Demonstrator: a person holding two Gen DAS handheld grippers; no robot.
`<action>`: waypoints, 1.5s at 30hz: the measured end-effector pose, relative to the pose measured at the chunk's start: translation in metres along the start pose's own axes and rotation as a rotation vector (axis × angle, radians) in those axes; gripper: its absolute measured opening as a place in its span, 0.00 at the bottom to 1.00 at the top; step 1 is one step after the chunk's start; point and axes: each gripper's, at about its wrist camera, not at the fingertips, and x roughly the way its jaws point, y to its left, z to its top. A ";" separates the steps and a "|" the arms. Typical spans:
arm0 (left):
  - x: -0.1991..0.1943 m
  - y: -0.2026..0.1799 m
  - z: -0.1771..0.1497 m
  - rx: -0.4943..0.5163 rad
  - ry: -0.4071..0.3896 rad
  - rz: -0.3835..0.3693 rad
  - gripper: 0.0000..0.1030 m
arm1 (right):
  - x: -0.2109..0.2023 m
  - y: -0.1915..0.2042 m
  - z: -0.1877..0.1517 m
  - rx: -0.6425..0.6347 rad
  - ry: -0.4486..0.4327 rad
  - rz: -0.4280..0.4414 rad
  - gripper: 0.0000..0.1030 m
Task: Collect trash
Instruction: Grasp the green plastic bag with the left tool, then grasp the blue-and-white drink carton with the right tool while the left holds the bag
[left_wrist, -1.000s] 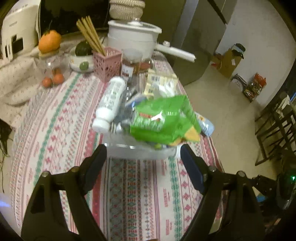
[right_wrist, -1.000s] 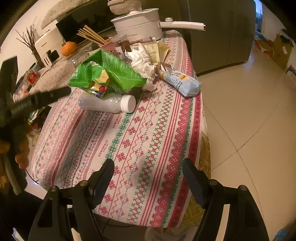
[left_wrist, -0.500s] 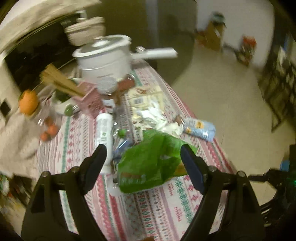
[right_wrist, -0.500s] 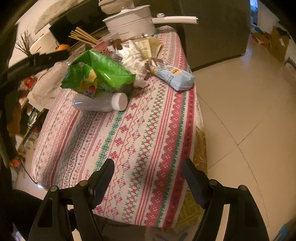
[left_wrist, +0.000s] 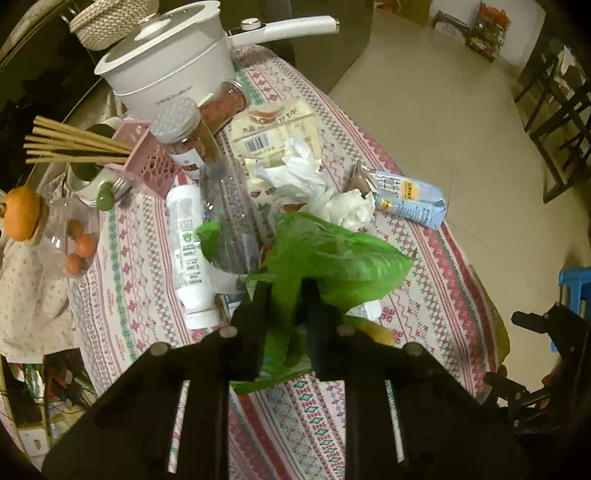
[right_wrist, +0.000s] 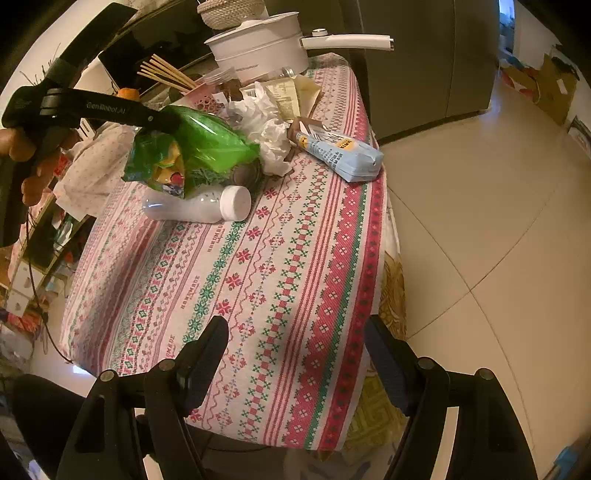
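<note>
Beside the green bag (left_wrist: 332, 258) lie white bottle (left_wrist: 188, 254) and crumpled tissue (left_wrist: 317, 188).

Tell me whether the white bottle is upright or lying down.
Lying down. The white bottle rests on its side on the tablecloth, cap on, beside the green bag.

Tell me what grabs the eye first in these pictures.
The bright green bag stands out, pinched by the left gripper in the middle of the patterned tablecloth. Behind it sits a white pot with a long handle at the far end. A white bottle lies on its side beside the bag, while the right gripper hangs open over the near edge.
</note>
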 end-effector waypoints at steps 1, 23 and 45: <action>-0.001 -0.001 -0.002 -0.003 -0.006 -0.007 0.13 | 0.000 0.000 0.001 0.001 -0.001 -0.003 0.74; -0.049 -0.009 -0.141 -0.154 -0.201 -0.073 0.11 | 0.038 0.008 0.108 -0.156 -0.088 -0.217 0.74; -0.027 -0.017 -0.156 -0.183 -0.168 -0.091 0.11 | 0.139 0.019 0.154 -0.360 0.024 -0.440 0.44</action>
